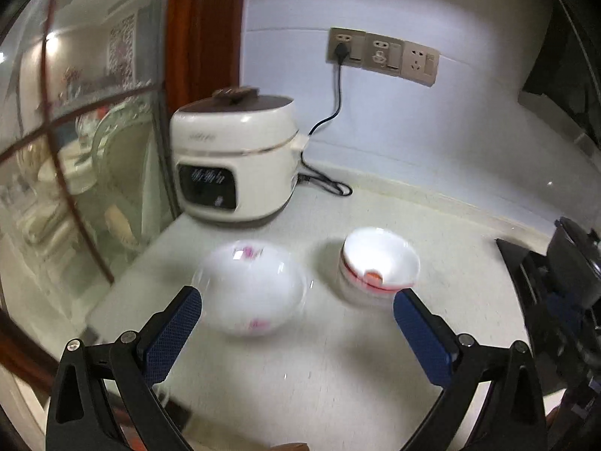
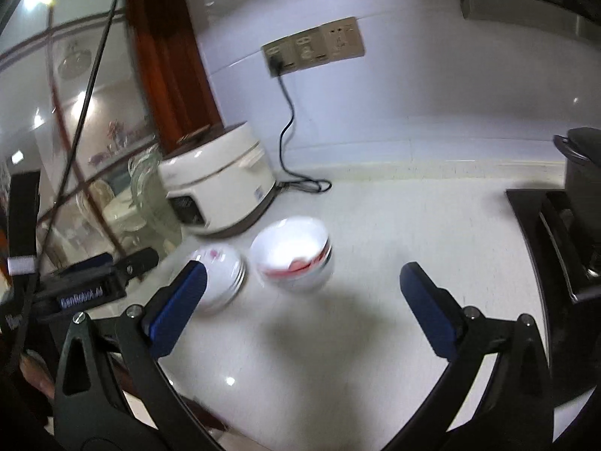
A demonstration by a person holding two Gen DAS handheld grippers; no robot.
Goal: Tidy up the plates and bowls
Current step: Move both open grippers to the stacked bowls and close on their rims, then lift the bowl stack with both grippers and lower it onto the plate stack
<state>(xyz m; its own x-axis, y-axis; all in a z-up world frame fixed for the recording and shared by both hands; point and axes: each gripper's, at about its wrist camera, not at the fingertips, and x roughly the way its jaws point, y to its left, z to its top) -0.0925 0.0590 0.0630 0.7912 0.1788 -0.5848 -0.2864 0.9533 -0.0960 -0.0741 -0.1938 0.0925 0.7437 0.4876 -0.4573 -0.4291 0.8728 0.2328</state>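
Hovering over the white tabletop (image 1: pixel 338 368), both claws are spread wide and hold nothing. Left claw (image 1: pixel 296 312) has the floral plate stack (image 1: pixel 249 293) dead ahead at 12 o'clock, sitting between its blue fingers (image 1: pixel 176 332), closer to the left-hand one. Whether that finger touches the rim I cannot tell; motion blur smears the edge. Red-rimmed bowl stack (image 1: pixel 377 263) lies at about 1 o'clock from this claw, just beyond its right-hand finger, apart from the plates with a strip of bare tabletop between them.

Right claw (image 2: pixel 302 293) sees the same pair shifted: bowl stack (image 2: pixel 295 259) at 12 o'clock, slightly left of centre and ahead of the fingertips; plate stack (image 2: pixel 219 274) at 10 o'clock, partly hidden behind the left-hand finger (image 2: pixel 180 304). The left tool body shows at 9 o'clock in this view, so the two claws are side by side.

Judgement: left claw is nearer the plates, right claw is lined up on the bowls. Both stacks are round, so no long axis matters; a rim pinch from the near side looks like the workable grasp. Rice cooker (image 1: pixel 233 158) stands behind at 11 o'clock, its cord (image 1: pixel 334 112) running to the wall socket (image 1: pixel 345 47), well apart from the stacks. Dark stove and pot (image 2: pixel 578 195) sit at 3 o'clock. Stacks look loose, so a nudge could topple them.
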